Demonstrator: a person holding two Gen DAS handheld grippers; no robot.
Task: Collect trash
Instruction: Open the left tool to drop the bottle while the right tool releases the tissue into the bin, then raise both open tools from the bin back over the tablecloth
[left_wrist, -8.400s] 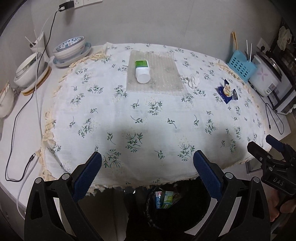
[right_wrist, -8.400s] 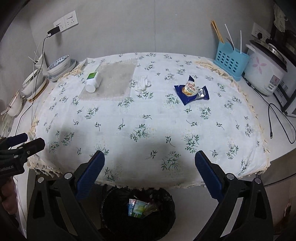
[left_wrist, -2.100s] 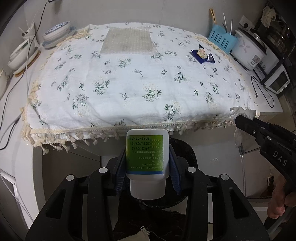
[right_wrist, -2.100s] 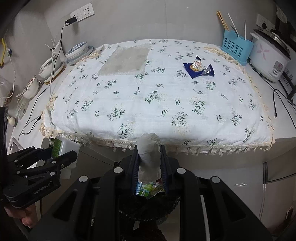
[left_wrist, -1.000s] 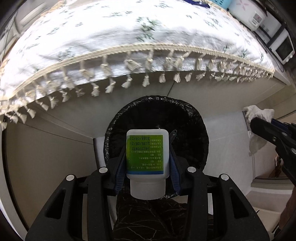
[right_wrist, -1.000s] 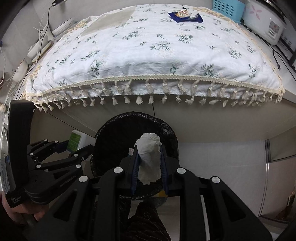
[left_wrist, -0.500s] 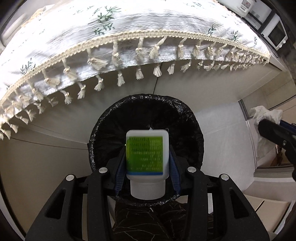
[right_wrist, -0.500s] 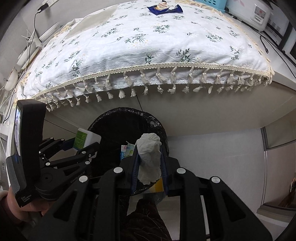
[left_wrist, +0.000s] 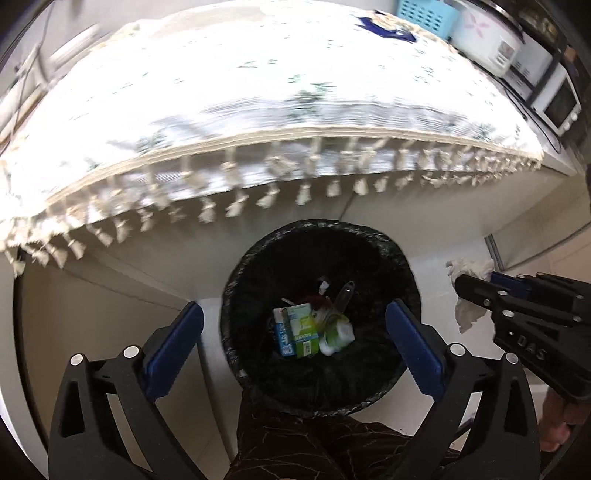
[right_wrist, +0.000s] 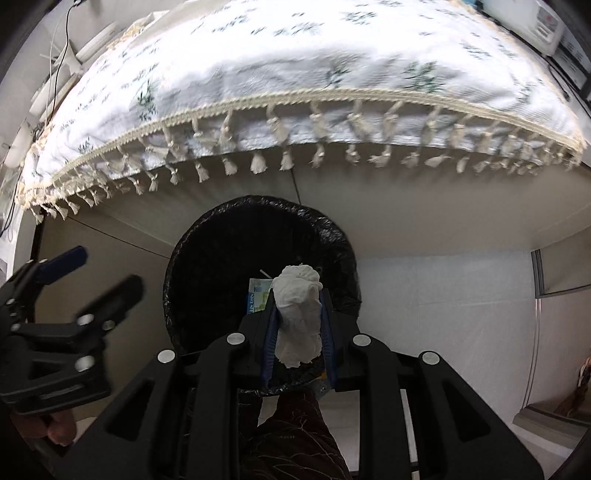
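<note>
A black-lined trash bin (left_wrist: 404, 266) stands on the floor below the table edge. My left gripper (left_wrist: 293, 345) is open and empty above it. The white bottle with the green label (left_wrist: 334, 336) lies inside the bin beside a green and blue carton (left_wrist: 297, 330). My right gripper (right_wrist: 297, 325) is shut on a crumpled white tissue (right_wrist: 299, 314) and hovers over the bin (right_wrist: 177, 266). It also shows at the right of the left wrist view (left_wrist: 467, 291), beside the bin.
The table with a floral, tasselled cloth (left_wrist: 258, 96) overhangs the bin. A blue snack wrapper (left_wrist: 388, 27) lies at its far side. A blue basket (left_wrist: 424, 16) and a rice cooker (left_wrist: 487, 37) stand at the back right.
My left gripper has opened and the bottle has dropped into the bin. My right gripper has moved closer over the bin, still holding the tissue.
</note>
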